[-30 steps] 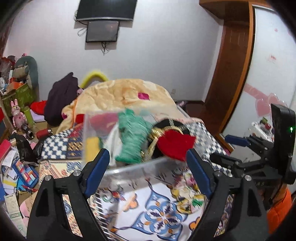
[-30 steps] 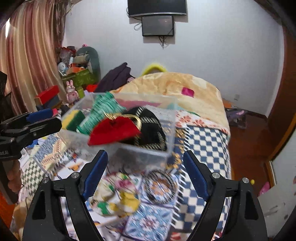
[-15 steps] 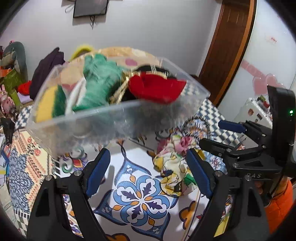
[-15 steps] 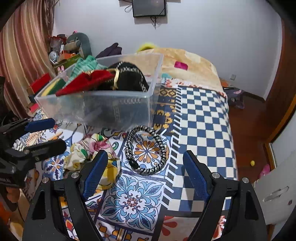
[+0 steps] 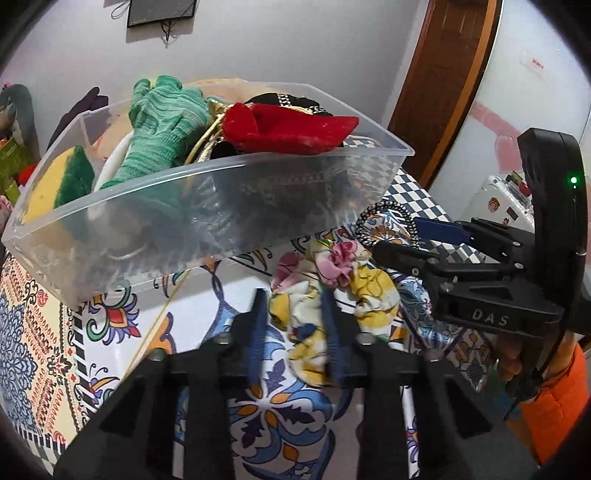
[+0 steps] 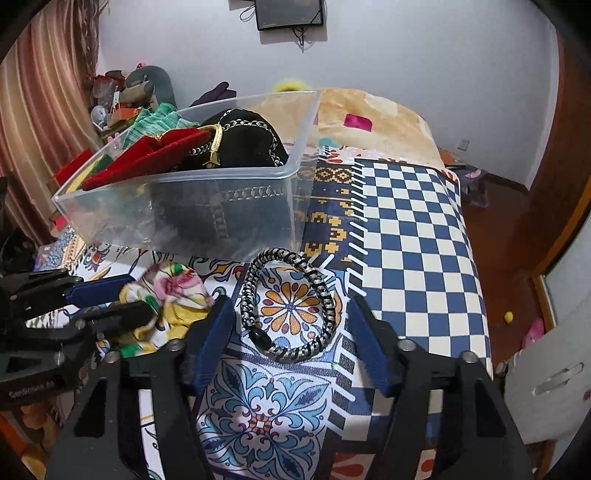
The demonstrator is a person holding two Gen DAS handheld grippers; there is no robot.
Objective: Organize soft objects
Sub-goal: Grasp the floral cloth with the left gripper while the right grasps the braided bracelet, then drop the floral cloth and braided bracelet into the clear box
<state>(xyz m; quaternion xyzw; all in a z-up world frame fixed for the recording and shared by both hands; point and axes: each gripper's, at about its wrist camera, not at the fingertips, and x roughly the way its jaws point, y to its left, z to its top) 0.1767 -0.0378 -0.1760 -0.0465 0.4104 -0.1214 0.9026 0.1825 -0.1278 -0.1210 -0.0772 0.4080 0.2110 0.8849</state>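
Note:
A floral fabric scrunchie (image 5: 332, 291) lies on the patterned cloth in front of a clear plastic box (image 5: 207, 221). My left gripper (image 5: 295, 332) has its blue fingers closing around the scrunchie's near edge, blurred. A black and white braided ring (image 6: 290, 306) lies on the cloth between the open fingers of my right gripper (image 6: 291, 343). The box (image 6: 184, 218) holds a green glove (image 5: 162, 118), a red cloth (image 5: 288, 129), a sponge (image 5: 62, 181) and a black pouch (image 6: 240, 144). The scrunchie (image 6: 170, 295) also shows in the right wrist view.
The patterned cloth (image 6: 406, 229) covers a table or bed with a drop at its right edge. A wooden door (image 5: 443, 85) stands to the right. Cluttered shelves (image 6: 110, 107) and a curtain stand at the left. A screen (image 6: 288, 14) hangs on the wall.
Both grippers have moved down and forward toward the cloth. The left gripper's fingers have narrowed around the scrunchie. The right gripper's fingers now straddle the braided ring and have narrowed.

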